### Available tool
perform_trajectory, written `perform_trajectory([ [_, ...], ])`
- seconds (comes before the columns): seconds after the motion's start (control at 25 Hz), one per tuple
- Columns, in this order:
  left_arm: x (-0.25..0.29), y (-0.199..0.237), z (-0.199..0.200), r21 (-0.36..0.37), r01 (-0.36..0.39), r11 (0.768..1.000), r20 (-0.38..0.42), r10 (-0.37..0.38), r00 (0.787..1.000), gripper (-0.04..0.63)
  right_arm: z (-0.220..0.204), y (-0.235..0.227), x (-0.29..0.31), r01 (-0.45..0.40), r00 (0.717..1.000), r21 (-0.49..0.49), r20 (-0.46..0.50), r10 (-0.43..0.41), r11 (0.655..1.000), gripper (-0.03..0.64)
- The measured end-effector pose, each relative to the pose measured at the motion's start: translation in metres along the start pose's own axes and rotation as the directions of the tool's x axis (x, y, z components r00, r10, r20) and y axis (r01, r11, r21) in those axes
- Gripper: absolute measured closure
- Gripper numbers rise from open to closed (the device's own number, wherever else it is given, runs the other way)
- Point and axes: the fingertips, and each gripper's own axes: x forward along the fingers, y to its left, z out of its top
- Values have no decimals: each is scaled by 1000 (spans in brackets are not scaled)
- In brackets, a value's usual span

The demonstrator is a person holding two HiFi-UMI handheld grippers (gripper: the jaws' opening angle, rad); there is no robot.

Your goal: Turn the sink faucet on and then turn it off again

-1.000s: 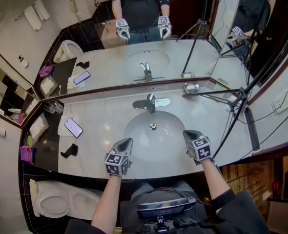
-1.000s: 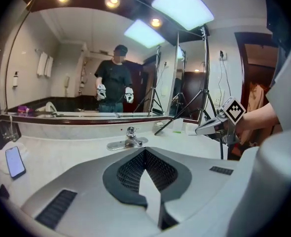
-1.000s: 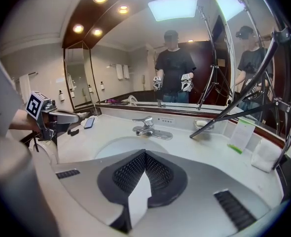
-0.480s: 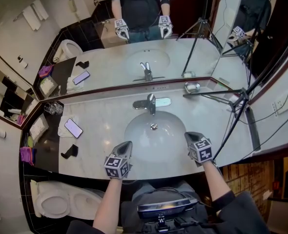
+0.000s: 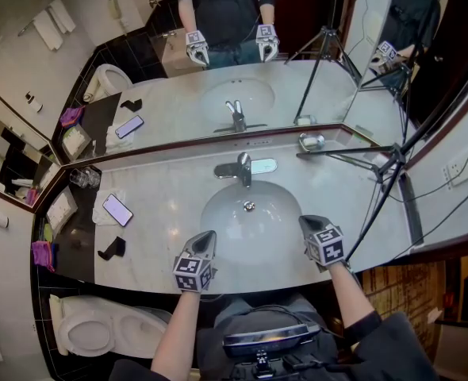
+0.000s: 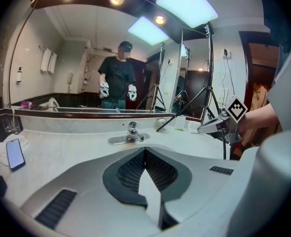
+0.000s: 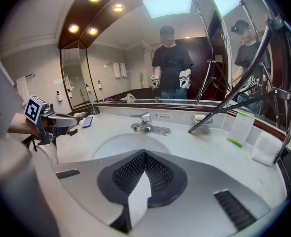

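The desk's (image 5: pixel 163 185) middle is open: the sink (image 5: pixel 218 217) lies bare between the front edge and the back. Our left gripper (image 5: pixel 205 237) and right gripper (image 5: pixel 308 223) hover over its front rim, fingers pressed together, empty. We judge the task unstarted; next, one gripper must reach across to the faucet (image 5: pixel 243 167) at the back edge.

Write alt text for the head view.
The left gripper and right gripper, both shut and empty, hover at the near edge of an oval sink basin, short of the chrome faucet. A phone lies on the marble counter to the left.
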Motion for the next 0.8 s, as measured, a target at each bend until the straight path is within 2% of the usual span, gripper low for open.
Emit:
perform_trajectory([
  [0.2, 13, 0, 1, 65, -6, 998, -24, 7, 1000, 554, 2, 0, 7, -8, 1000, 0, -1, 8, 1000, 595],
  [0.36, 29, -6, 9, 117, 34, 993, -54, -28, 998, 538, 3, 2, 13, -15, 1000, 5, -10, 15, 1000, 595],
  [0.56, 61, -6, 13, 177, 70, 982, -91, -54, 994, 471, 6, 1, 28, -24, 1000, 5, -15, 24, 1000, 595],
  [0.68, 82, -3, 13, 258, 83, 963, -120, -53, 991, 440, 5, 2, 38, -32, 999, 15, -20, 32, 999, 595],
  [0.76, 97, 2, 11, 330, 82, 940, -138, -38, 990, 395, 0, 3, 43, -38, 999, 25, -27, 38, 999, 595],
  [0.8, 105, 5, 9, 366, 82, 927, -149, -28, 988, 394, -3, 4, 47, -40, 999, 31, -31, 41, 999, 595],
])
